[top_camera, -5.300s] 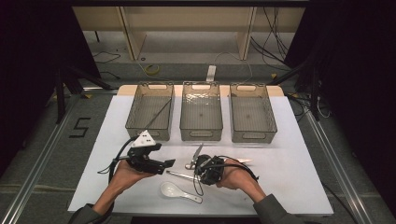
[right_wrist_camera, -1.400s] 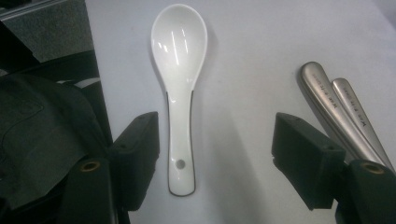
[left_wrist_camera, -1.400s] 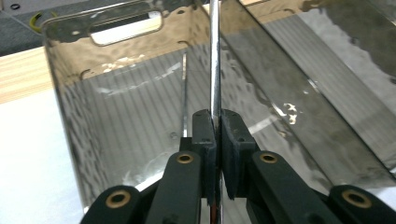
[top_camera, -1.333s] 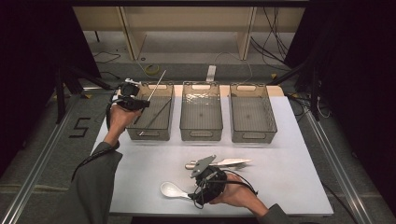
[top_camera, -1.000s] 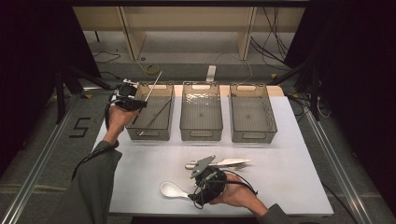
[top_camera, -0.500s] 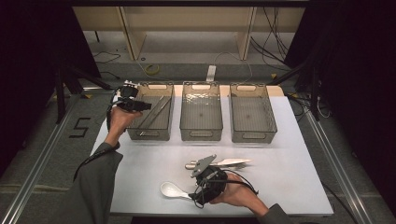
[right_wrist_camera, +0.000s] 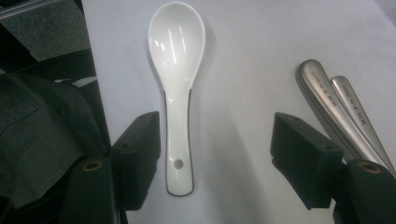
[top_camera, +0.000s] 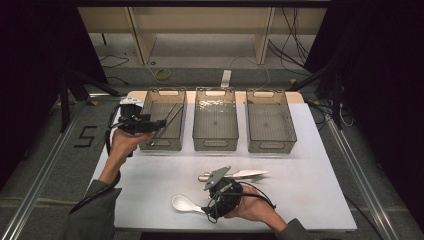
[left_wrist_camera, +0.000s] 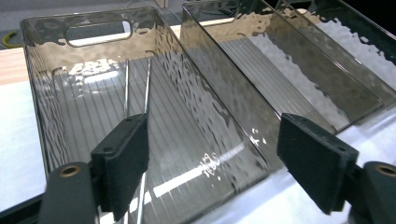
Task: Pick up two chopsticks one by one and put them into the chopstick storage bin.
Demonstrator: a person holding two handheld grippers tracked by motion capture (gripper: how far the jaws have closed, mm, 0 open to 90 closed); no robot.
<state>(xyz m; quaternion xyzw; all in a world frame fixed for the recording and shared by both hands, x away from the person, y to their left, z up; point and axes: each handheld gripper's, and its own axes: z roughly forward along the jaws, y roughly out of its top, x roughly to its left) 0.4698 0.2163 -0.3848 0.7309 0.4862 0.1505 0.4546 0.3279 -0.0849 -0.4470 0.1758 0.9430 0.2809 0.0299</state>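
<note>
Grey floor [top_camera: 45,165] (dark curtained surroundings).

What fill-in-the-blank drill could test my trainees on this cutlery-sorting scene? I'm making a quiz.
1. The chopsticks lie in the ___ bin of the three, seen from the high view.
2. The white spoon lies between the open jaws of the ___ gripper.
3. The left gripper has its jaws ___.
Missing words: left; right; open

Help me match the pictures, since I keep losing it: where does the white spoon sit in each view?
High view: white spoon lies low centre on the table, just left of the right gripper.
Left gripper view: not in it.
Right gripper view: spoon at upper centre, handle towards the open jaws.
Shared landmark: the metal handles beside it.
</note>
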